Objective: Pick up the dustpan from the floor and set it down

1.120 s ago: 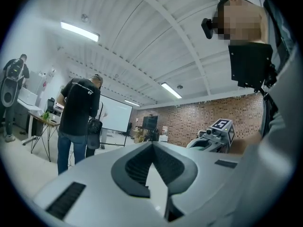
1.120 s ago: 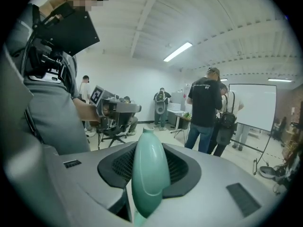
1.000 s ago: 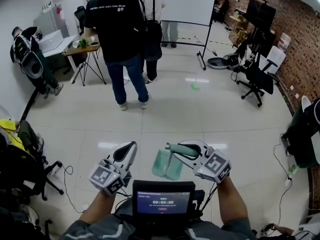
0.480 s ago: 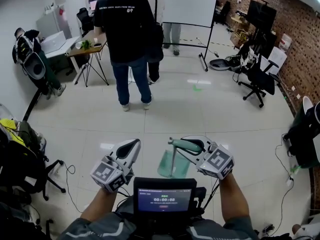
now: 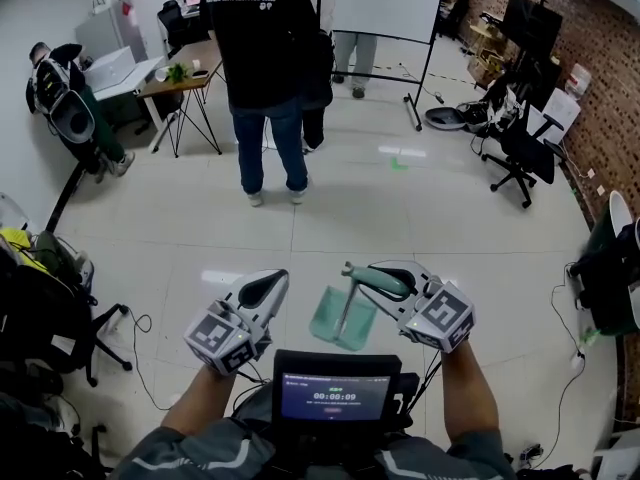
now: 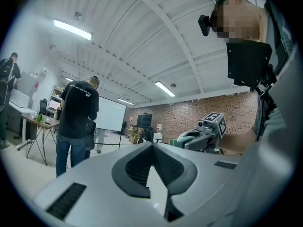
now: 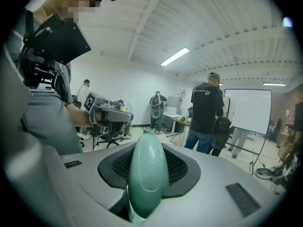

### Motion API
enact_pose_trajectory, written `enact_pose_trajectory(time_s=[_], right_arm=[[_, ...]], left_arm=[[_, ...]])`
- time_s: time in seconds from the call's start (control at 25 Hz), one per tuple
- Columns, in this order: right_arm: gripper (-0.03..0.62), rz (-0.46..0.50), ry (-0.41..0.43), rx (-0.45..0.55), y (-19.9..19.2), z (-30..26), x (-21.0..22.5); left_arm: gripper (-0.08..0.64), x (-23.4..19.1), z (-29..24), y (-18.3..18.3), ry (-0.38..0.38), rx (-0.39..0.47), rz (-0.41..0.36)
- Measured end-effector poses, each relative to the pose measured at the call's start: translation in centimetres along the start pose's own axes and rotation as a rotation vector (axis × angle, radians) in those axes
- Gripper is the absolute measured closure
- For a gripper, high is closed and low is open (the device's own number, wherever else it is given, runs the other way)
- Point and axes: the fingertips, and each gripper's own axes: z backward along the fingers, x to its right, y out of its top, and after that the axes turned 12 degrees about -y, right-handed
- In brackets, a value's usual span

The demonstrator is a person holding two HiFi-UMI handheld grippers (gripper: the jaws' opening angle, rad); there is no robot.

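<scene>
My right gripper (image 5: 375, 281) is shut on the rounded green handle (image 5: 366, 279) of the dustpan. Its pale green pan (image 5: 340, 318) hangs below on a thin stem, off the white tiled floor. In the right gripper view the handle (image 7: 147, 174) fills the gap between the dark pads (image 7: 182, 167) and sticks out forward. My left gripper (image 5: 268, 286) is held level beside it, a short way to the left, shut with nothing in it. The left gripper view shows its pads (image 6: 165, 167) together and the right gripper (image 6: 203, 138) off to the side.
A person in a black T-shirt (image 5: 265, 58) stands a few steps ahead beside a small folding table (image 5: 180, 83). A whiteboard on a stand (image 5: 395, 8) and an office chair (image 5: 520, 158) are further back right. Bags and a chair (image 5: 40, 308) crowd the left. A screen (image 5: 335, 393) sits below my hands.
The dustpan still hangs from the right gripper and has swung slightly. Both grippers have hardly moved. The head view has shifted a little, so the standing person sits higher in the picture.
</scene>
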Motion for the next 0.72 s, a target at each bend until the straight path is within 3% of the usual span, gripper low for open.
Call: enact_pose_trajectory(time_s=[0.48, 0.72], right_arm=[[0.445, -0.006, 0.0, -0.019, 0.0, -2.4, -0.6], [0.446, -0.013, -0.02, -0.03, 0.4, -3.3, 0.1]], left_arm=[[0.529, -2.7, 1.7, -0.7, 0.029, 0.012, 0.05], [0.528, -4.5, 2.3, 0.0, 0.055, 0.027, 0.031]])
